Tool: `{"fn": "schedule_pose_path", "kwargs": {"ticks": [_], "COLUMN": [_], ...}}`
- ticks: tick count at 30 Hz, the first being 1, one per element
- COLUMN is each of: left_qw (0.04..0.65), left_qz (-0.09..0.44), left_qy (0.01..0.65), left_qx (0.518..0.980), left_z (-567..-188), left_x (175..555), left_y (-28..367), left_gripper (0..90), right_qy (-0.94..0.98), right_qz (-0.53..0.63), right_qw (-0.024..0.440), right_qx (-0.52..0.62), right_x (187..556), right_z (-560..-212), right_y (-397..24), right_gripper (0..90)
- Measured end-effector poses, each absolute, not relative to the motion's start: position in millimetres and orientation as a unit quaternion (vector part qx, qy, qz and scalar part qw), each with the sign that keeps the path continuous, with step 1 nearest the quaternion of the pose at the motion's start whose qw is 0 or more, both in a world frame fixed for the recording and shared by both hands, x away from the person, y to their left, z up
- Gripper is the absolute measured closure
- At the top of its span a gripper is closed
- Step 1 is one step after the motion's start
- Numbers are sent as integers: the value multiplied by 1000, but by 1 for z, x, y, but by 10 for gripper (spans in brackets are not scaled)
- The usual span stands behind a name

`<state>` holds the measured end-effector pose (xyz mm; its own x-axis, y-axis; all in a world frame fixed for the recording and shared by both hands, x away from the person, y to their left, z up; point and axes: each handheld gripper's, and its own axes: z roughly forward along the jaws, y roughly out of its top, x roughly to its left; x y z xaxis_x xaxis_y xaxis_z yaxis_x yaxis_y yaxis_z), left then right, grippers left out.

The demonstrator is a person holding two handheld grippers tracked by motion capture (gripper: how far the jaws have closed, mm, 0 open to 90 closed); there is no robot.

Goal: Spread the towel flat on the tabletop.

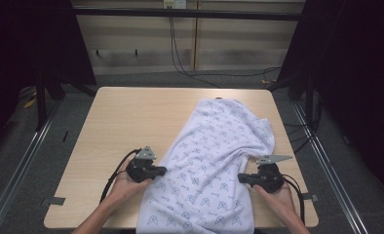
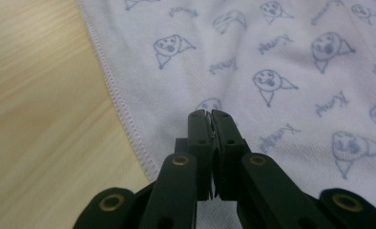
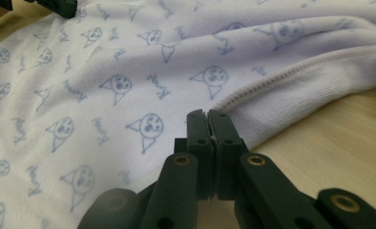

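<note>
High view: left gripper (image 1: 162, 170) and right gripper (image 1: 242, 178), jaws pressed together, each at a side edge of the white printed cloth (image 1: 214, 165) lying across the table (image 1: 126, 117). Whether fabric is pinched, cannot tell. Soft, light, limp; grip the stitched hems

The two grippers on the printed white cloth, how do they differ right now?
The left gripper sits at the cloth's left hemmed edge, pointing right; the right gripper sits at its right edge, pointing left. The cloth lies flat by the left gripper, but bunched in a ridge by the right gripper. Both have their jaws shut, low on the cloth.
</note>
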<state>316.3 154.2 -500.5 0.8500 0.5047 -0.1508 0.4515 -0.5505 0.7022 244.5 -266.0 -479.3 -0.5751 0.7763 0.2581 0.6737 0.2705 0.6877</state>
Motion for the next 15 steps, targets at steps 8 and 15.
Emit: {"fn": "schedule_pose_path", "kwargs": {"ticks": [8, 15], "left_qw": [390, 370], "left_qz": [-7, -51], "left_qy": [290, 252], "left_qx": [874, 893], "left_z": [-499, -493], "left_x": [272, 219], "left_y": [185, 189], "left_gripper": [887, 887], "right_qy": [786, 803], "right_qz": [393, 379], "right_qw": [81, 68], "right_qx": [471, 455], "right_x": [191, 164], "right_z": [-474, -465], "right_y": [-303, -298], "right_gripper": [884, 836]}}
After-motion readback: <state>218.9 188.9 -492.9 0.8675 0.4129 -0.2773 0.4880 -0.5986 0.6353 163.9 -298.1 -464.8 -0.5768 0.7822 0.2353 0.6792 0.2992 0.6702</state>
